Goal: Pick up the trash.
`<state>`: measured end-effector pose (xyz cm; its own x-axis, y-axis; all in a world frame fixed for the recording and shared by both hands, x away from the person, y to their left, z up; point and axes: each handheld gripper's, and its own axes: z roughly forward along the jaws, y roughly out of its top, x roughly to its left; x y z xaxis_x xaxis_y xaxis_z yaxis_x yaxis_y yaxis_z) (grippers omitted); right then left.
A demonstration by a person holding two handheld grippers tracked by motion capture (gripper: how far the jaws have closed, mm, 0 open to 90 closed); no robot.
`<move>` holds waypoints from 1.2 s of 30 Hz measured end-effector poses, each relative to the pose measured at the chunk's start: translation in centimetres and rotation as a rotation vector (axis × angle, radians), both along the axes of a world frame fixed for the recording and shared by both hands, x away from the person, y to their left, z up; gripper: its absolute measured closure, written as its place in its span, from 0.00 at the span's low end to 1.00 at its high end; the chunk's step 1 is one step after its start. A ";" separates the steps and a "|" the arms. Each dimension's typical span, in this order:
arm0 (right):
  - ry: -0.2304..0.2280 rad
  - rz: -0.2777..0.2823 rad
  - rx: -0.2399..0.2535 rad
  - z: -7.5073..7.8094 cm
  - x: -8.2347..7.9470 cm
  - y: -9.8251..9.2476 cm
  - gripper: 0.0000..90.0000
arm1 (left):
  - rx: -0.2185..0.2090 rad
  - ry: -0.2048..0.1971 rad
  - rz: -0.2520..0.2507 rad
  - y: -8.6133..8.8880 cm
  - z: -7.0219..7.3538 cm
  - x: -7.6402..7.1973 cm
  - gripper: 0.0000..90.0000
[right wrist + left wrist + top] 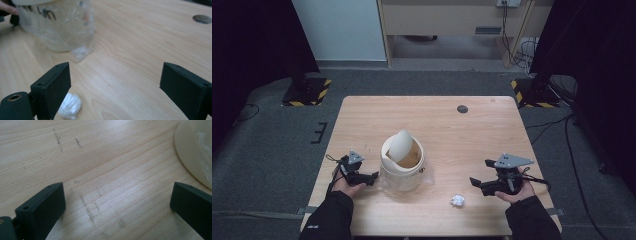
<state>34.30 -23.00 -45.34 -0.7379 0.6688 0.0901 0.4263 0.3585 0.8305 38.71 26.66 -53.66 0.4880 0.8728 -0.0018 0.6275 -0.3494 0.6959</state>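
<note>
On the wooden surface (pixel 462 145) stood a small cream-white bin (pixel 402 167) with a swing lid (pixel 399 145) tipped up at an angle, its body wrapped in a clear plastic liner (pixel 67 32) that bunched out along the base. A crumpled white paper ball (pixel 457 200) lay on the surface in front of the bin and to its right, well apart from it.

The left gripper (pixel 371 178) was held low at the bin's left side, the person's left hand (pixel 346 187) wrapped around it from below and behind, the forearm in a dark sleeve coming in from the near edge. Its jaws pointed right, toward the bin's base, and ended just beside it. In the left gripper view the two black jaws stood wide apart over bare wood with nothing between them, and the bin's rounded wall curved in at the upper right.

The right gripper (pixel 479 175) lay to the right of the paper ball, cradled in the right hand (pixel 517 192) with the palm turned upward beneath it, jaws aimed left. In the right gripper view its jaws were likewise spread wide and empty; the paper ball (pixel 70 106) sat just beside the left-hand jaw, partly hidden behind it, not between the two. Farther off in that view stood the lined bin, and a round dark grommet (pixel 202 19) showed in the surface at the far corner.
</note>
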 end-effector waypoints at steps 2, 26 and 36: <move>0.012 0.020 -0.015 -0.4 -0.3 0.0 0.11 | 0.000 0.000 0.000 0.0 0.0 0.0 0.00; 0.079 0.115 -0.138 -3.0 -1.5 2.5 0.17 | 0.001 -0.001 0.002 0.0 0.0 0.0 0.00; 0.168 0.179 -0.167 -4.2 -1.3 3.8 0.19 | 0.000 -0.001 0.002 0.0 0.0 0.0 0.00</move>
<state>32.96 -19.24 -49.56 -0.8297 0.5451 0.1203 0.4701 0.5663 0.6770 38.67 26.64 -53.66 0.4860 0.8740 -0.0011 0.6278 -0.3482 0.6962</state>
